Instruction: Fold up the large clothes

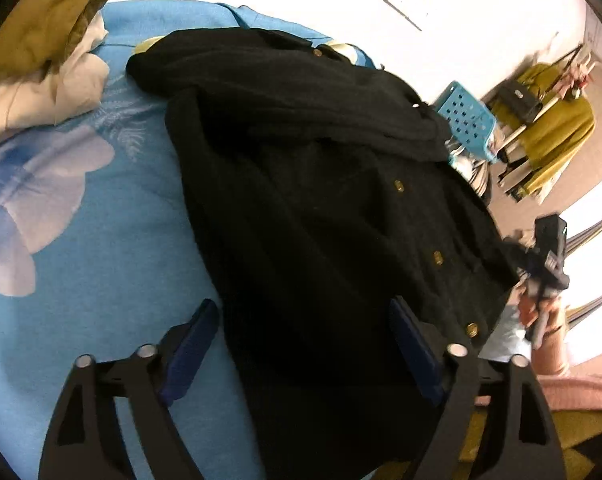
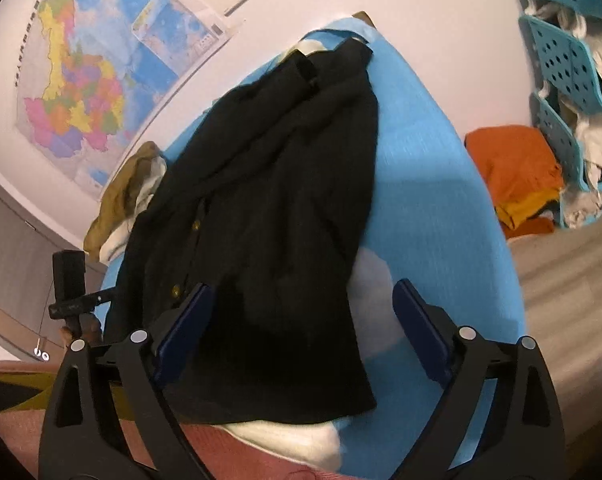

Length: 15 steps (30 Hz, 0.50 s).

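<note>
A black coat with gold buttons lies spread on a blue flower-print bedsheet, its sleeves folded across the upper part. My left gripper is open over the coat's lower hem: one finger hangs over the sheet, the other over the cloth. In the right wrist view the same coat runs away from me. My right gripper is open above its near hem, and nothing is pinched. Each tool shows in the other's view: the right gripper at the coat's right edge, the left gripper at its left.
An olive and cream heap of clothes sits at the far corner of the bed. Teal perforated baskets and folded orange clothes stand on the floor to the right. A map hangs on the wall. Pink knit fabric lies at the near edge.
</note>
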Tool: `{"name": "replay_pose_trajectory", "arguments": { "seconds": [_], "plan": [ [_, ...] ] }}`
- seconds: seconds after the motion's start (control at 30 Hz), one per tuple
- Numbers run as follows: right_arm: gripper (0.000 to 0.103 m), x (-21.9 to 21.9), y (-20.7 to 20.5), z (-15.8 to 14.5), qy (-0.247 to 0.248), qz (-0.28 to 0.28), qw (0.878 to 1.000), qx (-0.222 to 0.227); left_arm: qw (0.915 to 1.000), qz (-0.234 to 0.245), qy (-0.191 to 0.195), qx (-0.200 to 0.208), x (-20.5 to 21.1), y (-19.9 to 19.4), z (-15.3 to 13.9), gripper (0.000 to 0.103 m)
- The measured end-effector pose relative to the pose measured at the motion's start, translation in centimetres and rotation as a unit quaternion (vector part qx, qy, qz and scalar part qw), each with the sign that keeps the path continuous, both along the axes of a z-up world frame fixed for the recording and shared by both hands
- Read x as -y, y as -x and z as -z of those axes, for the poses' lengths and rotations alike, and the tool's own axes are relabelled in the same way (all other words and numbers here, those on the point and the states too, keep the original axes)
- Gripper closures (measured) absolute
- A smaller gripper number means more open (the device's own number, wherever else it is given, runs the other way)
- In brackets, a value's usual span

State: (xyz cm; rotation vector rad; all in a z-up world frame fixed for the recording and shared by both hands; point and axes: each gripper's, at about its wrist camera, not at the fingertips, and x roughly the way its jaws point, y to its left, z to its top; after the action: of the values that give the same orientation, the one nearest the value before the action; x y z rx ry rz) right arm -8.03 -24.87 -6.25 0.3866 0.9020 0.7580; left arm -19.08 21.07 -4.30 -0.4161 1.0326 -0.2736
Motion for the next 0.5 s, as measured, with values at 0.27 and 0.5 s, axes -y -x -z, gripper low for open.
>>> {"name": "replay_pose_trajectory", "arguments": {
  "seconds": [0.27, 0.5],
  "plan": [
    [0.095, 1.7, 1.9, -3.0, -0.043, 0.018, 0.998, 0.051, 0.9975, -0.062, 0.029, 0.02, -3.7, 2.1, -1.7, 0.098],
    [0.096, 4.1, 2.0, -5.6, -0.044, 0.05, 0.994, 0.086, 0.992, -0.117, -0.007, 0.046, -6.8, 6.1, -3.8, 0.103]
  ]
}}
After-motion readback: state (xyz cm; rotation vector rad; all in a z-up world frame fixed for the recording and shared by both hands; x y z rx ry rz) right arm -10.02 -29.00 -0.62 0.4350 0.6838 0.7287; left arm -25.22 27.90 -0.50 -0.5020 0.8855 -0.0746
